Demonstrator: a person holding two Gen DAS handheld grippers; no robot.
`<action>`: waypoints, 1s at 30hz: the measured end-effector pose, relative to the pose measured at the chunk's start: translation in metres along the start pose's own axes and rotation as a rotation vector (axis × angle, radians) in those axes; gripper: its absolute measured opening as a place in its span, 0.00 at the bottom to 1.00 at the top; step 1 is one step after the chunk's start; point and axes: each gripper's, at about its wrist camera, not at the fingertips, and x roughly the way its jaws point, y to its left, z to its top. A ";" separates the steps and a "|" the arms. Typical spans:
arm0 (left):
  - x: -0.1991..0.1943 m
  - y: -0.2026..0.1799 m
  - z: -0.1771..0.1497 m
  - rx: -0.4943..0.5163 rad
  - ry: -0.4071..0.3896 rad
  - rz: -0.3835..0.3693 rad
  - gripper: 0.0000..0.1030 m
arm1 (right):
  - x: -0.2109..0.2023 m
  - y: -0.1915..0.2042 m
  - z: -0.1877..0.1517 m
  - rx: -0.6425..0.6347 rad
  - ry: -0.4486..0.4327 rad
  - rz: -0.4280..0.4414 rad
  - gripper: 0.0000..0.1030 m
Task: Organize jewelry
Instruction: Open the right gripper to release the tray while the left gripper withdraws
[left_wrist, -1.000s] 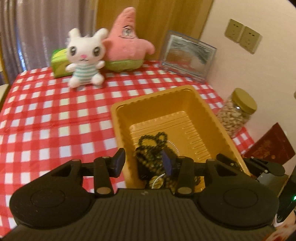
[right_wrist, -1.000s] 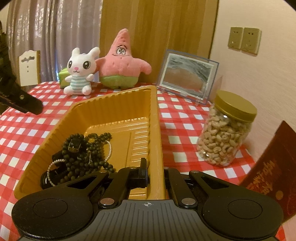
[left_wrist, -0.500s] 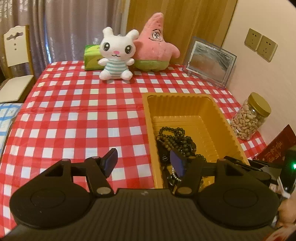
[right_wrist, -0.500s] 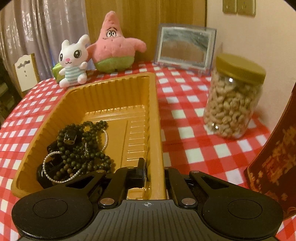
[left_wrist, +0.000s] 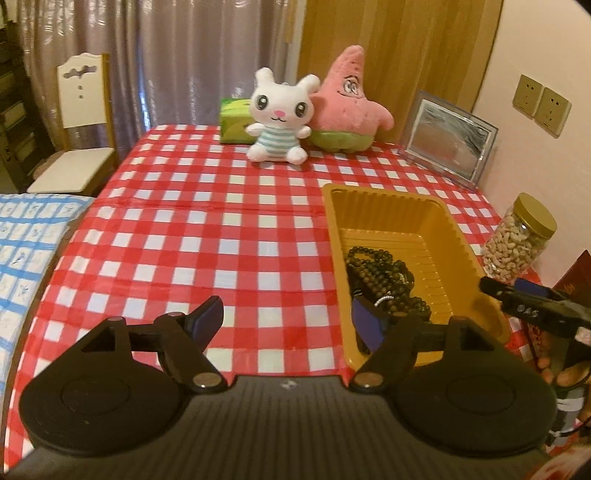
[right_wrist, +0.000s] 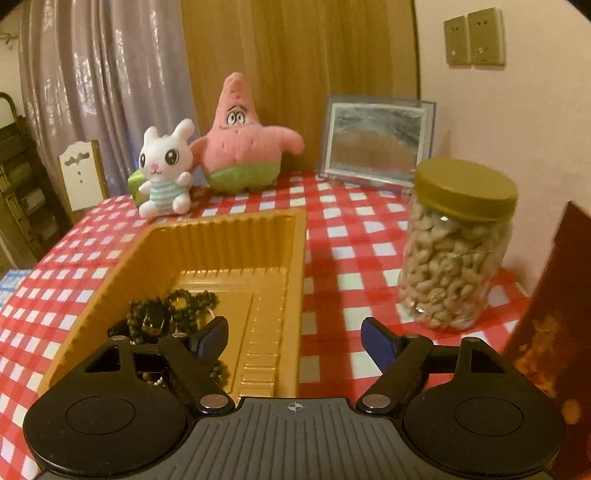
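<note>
A golden plastic tray (left_wrist: 388, 206) sits on the red-checked tablecloth with a heap of dark bead strings and a pearl strand (left_wrist: 384, 273) in its near end. My left gripper (left_wrist: 288, 321) hovers at the tray's near left corner. Its jaws are opening, and nothing is gripped between them. In the right wrist view the tray (right_wrist: 301, 258) and beads (right_wrist: 166, 314) lie ahead on the left. My right gripper (right_wrist: 295, 336) straddles the tray's right wall with its jaws opening and the pads clear of the rim. It also shows at the right edge of the left wrist view, right gripper (left_wrist: 532, 306).
A nut jar (right_wrist: 454, 251) stands just right of the tray, with a dark red booklet (right_wrist: 554, 314) beside it. At the back are a white bunny plush (left_wrist: 279, 118), a pink starfish plush (left_wrist: 347, 99), a green box (left_wrist: 234, 118) and a picture frame (left_wrist: 448, 136). A chair (left_wrist: 79, 122) stands off the table's left.
The right gripper, shut on the tray's right wall before, has sprung open. The left gripper drew back and left from over the beads while its jaws widened.
</note>
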 end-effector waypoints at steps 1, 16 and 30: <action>-0.003 0.000 -0.002 -0.002 -0.008 0.004 0.75 | -0.005 -0.001 -0.001 0.010 0.002 0.008 0.76; -0.068 -0.003 -0.038 -0.015 -0.139 0.128 0.86 | -0.068 0.027 -0.009 0.010 0.017 0.117 0.76; -0.107 -0.002 -0.057 0.018 -0.080 0.075 0.85 | -0.134 0.051 -0.015 0.052 0.051 0.156 0.76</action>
